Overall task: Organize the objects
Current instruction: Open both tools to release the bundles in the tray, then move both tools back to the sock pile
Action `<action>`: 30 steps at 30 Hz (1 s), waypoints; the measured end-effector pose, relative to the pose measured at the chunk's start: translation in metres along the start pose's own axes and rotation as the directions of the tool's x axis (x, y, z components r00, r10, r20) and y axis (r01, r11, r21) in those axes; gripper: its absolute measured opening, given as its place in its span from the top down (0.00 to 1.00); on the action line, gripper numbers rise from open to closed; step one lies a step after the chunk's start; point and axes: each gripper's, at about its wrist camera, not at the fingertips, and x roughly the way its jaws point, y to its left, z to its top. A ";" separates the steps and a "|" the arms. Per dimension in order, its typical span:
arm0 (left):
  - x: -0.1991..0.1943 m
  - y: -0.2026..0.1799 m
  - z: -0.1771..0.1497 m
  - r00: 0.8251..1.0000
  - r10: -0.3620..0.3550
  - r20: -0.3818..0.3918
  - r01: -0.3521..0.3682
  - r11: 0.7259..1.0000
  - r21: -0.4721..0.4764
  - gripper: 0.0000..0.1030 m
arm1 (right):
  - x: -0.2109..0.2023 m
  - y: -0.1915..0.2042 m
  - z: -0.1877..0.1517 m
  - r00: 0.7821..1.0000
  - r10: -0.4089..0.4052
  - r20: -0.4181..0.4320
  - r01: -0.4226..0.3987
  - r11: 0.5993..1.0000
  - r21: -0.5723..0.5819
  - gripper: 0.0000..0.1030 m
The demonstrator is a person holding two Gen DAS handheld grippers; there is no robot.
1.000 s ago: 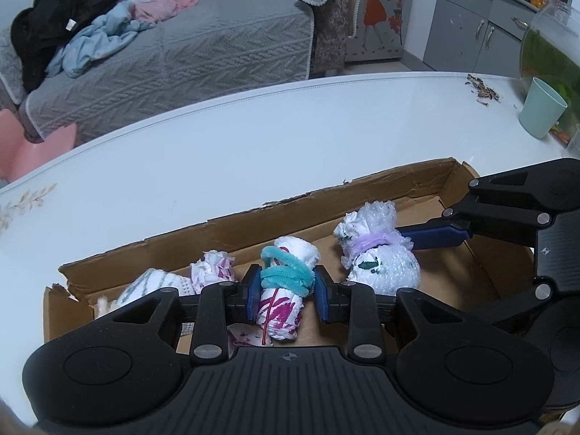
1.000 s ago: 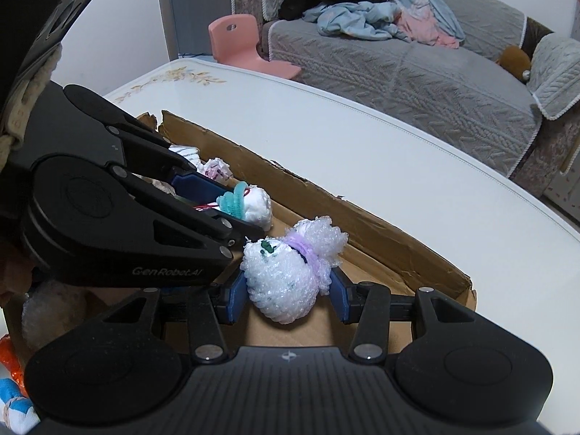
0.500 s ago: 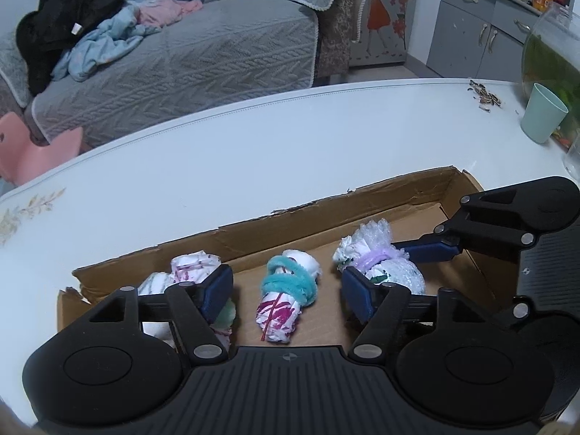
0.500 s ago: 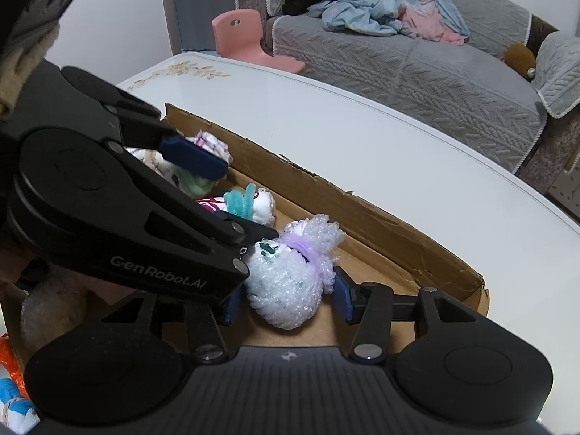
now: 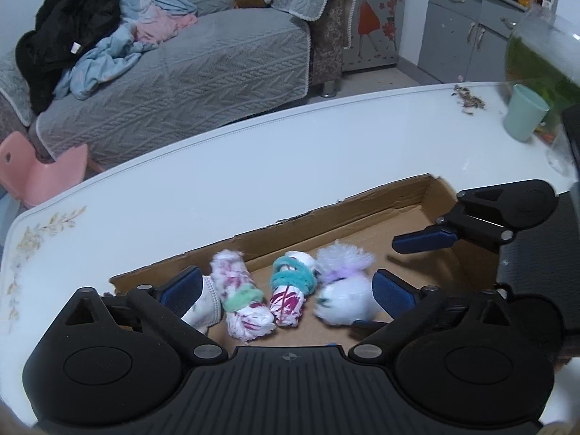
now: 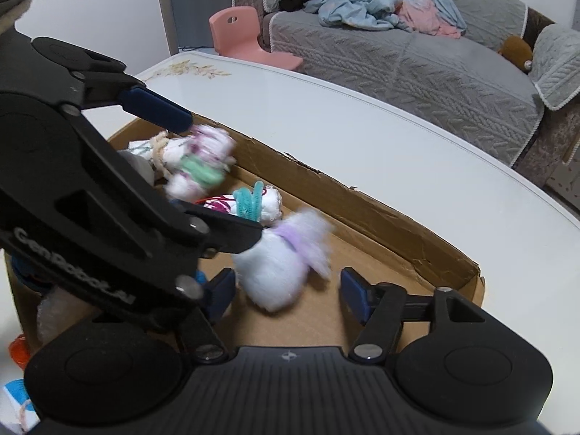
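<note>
A shallow cardboard tray (image 5: 326,224) (image 6: 362,203) on the white table holds a row of small wrapped bundles. My left gripper (image 5: 286,288) hangs just above them with its jaws opening wide. The teal-tied bundle (image 5: 290,290) (image 6: 268,203) and the green-tied bundle (image 5: 243,301) (image 6: 197,170) lie loose between its pads. My right gripper (image 6: 288,286) is also opening. The purple-tied bubble-wrap bundle (image 6: 275,272) (image 5: 344,297) rests on the tray floor between its pads, untouched and blurred. One blue right finger (image 5: 424,240) shows in the left wrist view.
A mint cup (image 5: 523,117), a glass bowl (image 5: 543,47) and some dry crumbs (image 5: 467,96) stand at the table's far right. A pink child's chair (image 5: 40,174) and a grey sofa (image 5: 181,72) with clothes lie beyond. Small packets (image 6: 14,395) sit left of the tray.
The left jaws let go of the teal-tied bundle, spread wide and lifted a little. The right jaws came off the purple-tied bundle, which now lies free in the tray.
</note>
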 end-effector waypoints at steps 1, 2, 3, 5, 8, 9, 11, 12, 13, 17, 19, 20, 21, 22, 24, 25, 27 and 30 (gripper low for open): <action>-0.005 0.000 0.000 1.000 0.003 0.002 -0.003 1.000 0.004 0.01 | -0.003 0.000 0.000 1.000 0.002 0.003 -0.002 1.000 0.004 0.34; -0.010 0.000 0.000 1.000 0.009 0.000 -0.009 1.000 0.009 0.01 | -0.005 -0.001 0.000 1.000 0.002 0.007 -0.002 1.000 0.010 0.33; -0.014 0.000 0.000 1.000 0.010 -0.003 -0.010 1.000 0.010 0.01 | -0.007 -0.002 0.000 1.000 -0.001 0.008 0.001 1.000 0.021 0.31; -0.025 0.002 -0.001 1.000 0.014 -0.007 -0.014 1.000 0.019 0.01 | -0.013 -0.003 -0.001 1.000 -0.006 0.007 0.006 0.999 0.043 0.30; -0.042 0.006 -0.008 0.999 0.036 -0.010 -0.036 0.999 0.034 0.01 | -0.023 -0.005 -0.002 1.000 -0.005 0.019 0.004 0.998 0.056 0.29; -0.049 0.009 -0.011 0.999 0.040 -0.012 -0.040 0.999 0.031 0.01 | -0.028 -0.005 -0.003 1.000 -0.004 0.023 0.003 0.998 0.066 0.27; -0.063 0.011 -0.019 0.999 0.043 -0.022 -0.043 0.999 0.030 0.01 | -0.038 -0.006 -0.005 0.999 0.001 0.034 -0.004 0.996 0.091 0.26; -0.071 0.012 -0.024 0.999 0.042 -0.026 -0.041 0.999 0.035 0.01 | -0.044 -0.006 -0.007 0.999 0.005 0.043 -0.009 0.994 0.105 0.26; -0.078 0.012 -0.030 0.999 0.040 -0.032 -0.039 0.998 0.040 0.01 | -0.049 -0.006 -0.008 0.999 0.010 0.053 -0.016 0.993 0.120 0.26; -0.105 0.015 -0.057 0.998 0.018 -0.061 -0.018 1.000 0.010 0.01 | -0.072 0.002 -0.015 0.998 0.005 0.067 -0.014 0.991 0.131 0.21; -0.114 0.016 -0.072 0.997 0.004 -0.083 -0.006 1.000 -0.022 0.01 | -0.082 0.009 -0.021 0.997 -0.009 0.070 0.000 0.991 0.137 0.19; -0.118 0.015 -0.080 0.996 -0.005 -0.092 0.002 1.000 -0.030 0.01 | -0.085 0.011 -0.024 0.998 -0.011 0.068 0.001 0.988 0.153 0.19; -0.121 0.014 -0.088 0.995 -0.011 -0.099 0.008 0.999 -0.033 0.01 | -0.090 0.014 -0.029 0.998 -0.011 0.067 0.000 0.985 0.171 0.19; -0.123 0.012 -0.097 0.994 -0.014 -0.107 0.011 0.999 -0.036 0.01 | -0.096 0.017 -0.035 0.998 -0.010 0.068 -0.003 0.983 0.186 0.19; -0.126 0.007 -0.114 0.992 -0.029 -0.126 0.024 0.999 -0.044 0.01 | -0.106 0.022 -0.046 0.998 -0.006 0.061 -0.007 0.979 0.205 0.18; -0.127 0.005 -0.122 0.990 -0.041 -0.138 0.033 0.998 -0.055 0.01 | -0.110 0.027 -0.053 0.998 -0.007 0.056 -0.005 0.979 0.205 0.18; -0.129 -0.001 -0.141 0.984 -0.073 -0.160 0.059 0.994 -0.092 0.01 | -0.121 0.035 -0.068 0.999 -0.007 0.039 -0.001 0.979 0.204 0.17; -0.131 -0.020 -0.168 0.973 -0.128 -0.192 0.109 0.988 -0.108 0.01 | -0.129 0.044 -0.093 1.000 -0.003 -0.004 0.004 0.980 0.197 0.17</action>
